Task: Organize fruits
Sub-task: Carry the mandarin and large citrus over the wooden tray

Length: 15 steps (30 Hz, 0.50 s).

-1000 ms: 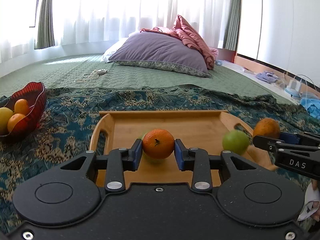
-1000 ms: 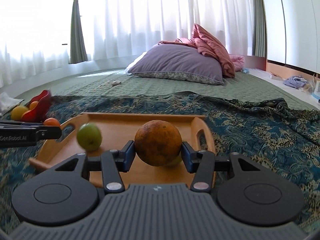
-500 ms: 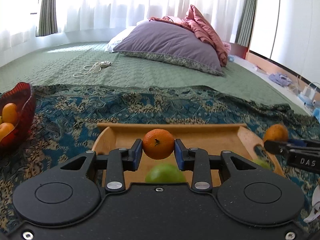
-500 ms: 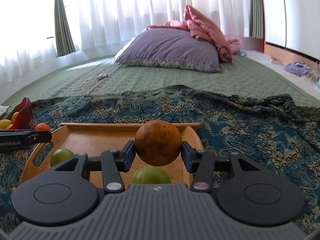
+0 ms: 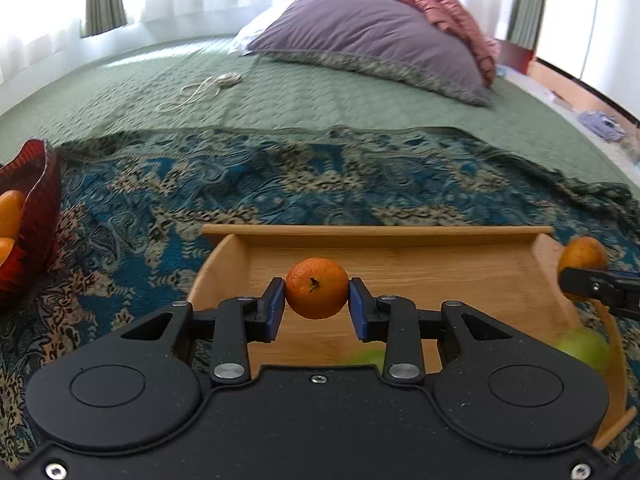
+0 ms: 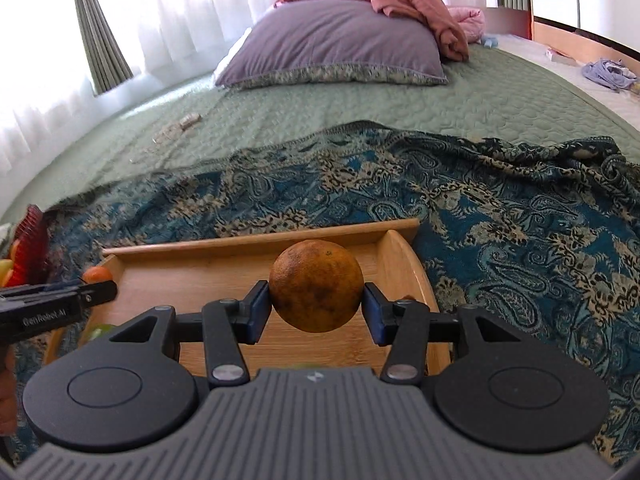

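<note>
My left gripper (image 5: 316,309) is shut on a small bright orange (image 5: 316,288) and holds it above the wooden tray (image 5: 400,236). My right gripper (image 6: 316,311) is shut on a larger brownish orange (image 6: 316,286) above the same tray (image 6: 248,242). The right gripper and its orange also show at the right edge of the left wrist view (image 5: 582,256). Two green fruits (image 5: 584,346) lie in the tray, partly hidden under the grippers. A red bowl (image 5: 36,216) with oranges stands at the far left.
The tray lies on a blue patterned cloth (image 5: 280,184) over a green quilted bed (image 5: 320,92). A purple pillow (image 5: 368,40) and pink blanket lie at the back. A white cable (image 5: 200,90) lies on the quilt.
Both grippers have risen and tilted down with their oranges. The tray now sits lower in view and the green fruits slip under the gripper bodies.
</note>
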Tool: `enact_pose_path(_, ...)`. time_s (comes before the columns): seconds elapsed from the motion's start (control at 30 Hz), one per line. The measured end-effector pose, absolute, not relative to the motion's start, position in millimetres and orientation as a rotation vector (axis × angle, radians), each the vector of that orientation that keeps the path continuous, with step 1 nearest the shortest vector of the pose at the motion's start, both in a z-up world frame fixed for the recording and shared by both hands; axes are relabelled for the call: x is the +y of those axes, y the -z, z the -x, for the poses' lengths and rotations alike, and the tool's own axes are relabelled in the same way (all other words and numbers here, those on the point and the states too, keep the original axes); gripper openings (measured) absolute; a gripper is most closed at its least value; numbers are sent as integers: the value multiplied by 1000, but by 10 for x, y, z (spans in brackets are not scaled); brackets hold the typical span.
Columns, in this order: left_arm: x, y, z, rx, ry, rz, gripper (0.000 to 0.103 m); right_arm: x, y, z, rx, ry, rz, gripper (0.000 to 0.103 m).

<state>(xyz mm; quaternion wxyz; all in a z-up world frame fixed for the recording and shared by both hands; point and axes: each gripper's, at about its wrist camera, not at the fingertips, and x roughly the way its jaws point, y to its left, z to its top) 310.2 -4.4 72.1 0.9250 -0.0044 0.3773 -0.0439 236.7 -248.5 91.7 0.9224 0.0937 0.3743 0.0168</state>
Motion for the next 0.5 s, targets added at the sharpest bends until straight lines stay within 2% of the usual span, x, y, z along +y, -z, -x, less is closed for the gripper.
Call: enact_pose_path(0.5, 71, -545, -3247, 821, 49, 2, 32, -2554, -650, -2592, 857, 37, -192, 53)
